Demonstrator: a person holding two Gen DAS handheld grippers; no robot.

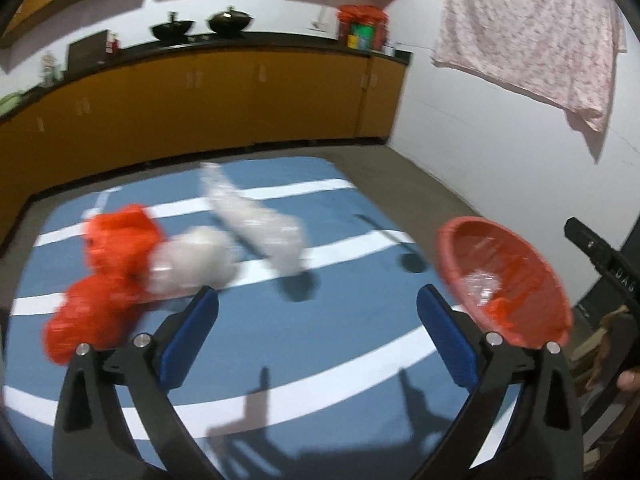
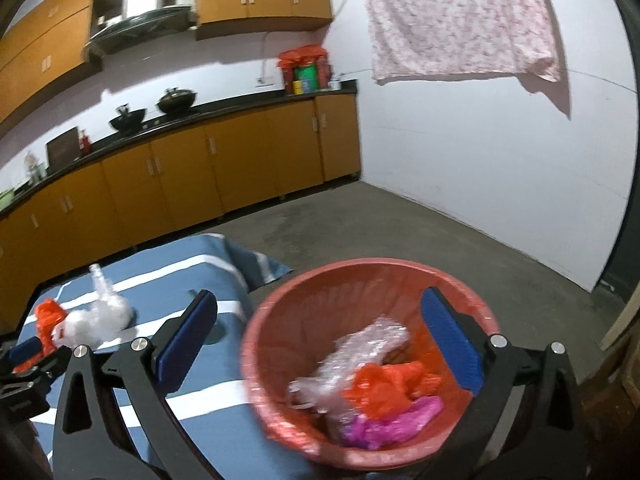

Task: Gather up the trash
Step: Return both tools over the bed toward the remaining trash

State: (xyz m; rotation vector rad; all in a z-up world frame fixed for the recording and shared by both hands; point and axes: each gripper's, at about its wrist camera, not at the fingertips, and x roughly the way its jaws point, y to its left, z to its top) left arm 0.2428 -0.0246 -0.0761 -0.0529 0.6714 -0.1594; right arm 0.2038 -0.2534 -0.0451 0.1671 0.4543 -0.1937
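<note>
I see the striped blue cloth (image 1: 256, 340), the round red bin (image 2: 360, 280) off its right edge holding crinkled plastic, crumpled orange and clear bags (image 1: 168, 264) near its left edge, both my grippers (image 1: 318, 300) (image 2: 320, 308) spread wide, empty.

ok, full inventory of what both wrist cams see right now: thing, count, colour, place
bin: 1, red-pink, past the table's right edge
trash in bin: clear wrap, orange bag, magenta bag, on the bin's bottom
orange bags: a bunch, count unclear from blur, table left
clear plastic bags: about 2, whitish, table centre beside the orange ones
tablecloth: 1, blue with white stripes, covers the table
cabinets: orange-brown, lower run and upper row on the far wall
woks: 2, black, on the counter
red-wrapped box: 1, counter's right end
floral cloth: 1, pink-white, hung on the right wall
left gripper: open, empty, over the table
right gripper: open, empty, over the bin
</note>
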